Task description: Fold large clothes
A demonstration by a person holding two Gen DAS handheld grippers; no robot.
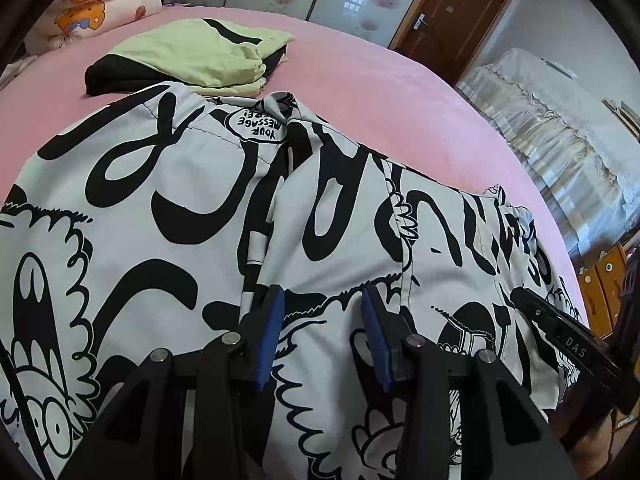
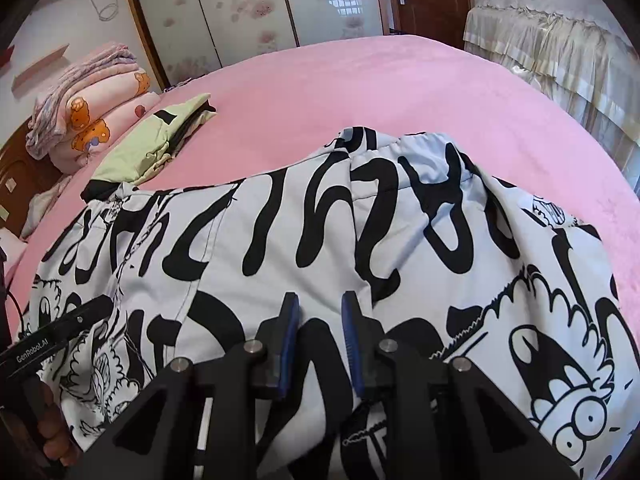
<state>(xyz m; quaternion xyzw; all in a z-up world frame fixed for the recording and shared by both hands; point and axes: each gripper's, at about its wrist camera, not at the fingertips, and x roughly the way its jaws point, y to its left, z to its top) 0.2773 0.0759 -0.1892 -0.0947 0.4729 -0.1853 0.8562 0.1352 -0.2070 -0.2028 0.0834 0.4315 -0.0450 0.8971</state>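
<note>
Nearby, folded green clothes (image 1: 208,52) beyond printed garment (image 1: 160,208); both grippers' jaws parted, holding nothing.

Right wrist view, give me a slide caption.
Open right gripper over a black-and-white printed garment spread on a pink bed.

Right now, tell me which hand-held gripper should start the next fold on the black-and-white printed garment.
Probably the left hand-held gripper: its open jaws straddle a raised fold of the printed garment, ready to pinch. The right hand-held gripper, also open, hovers over flatter cloth.
</note>
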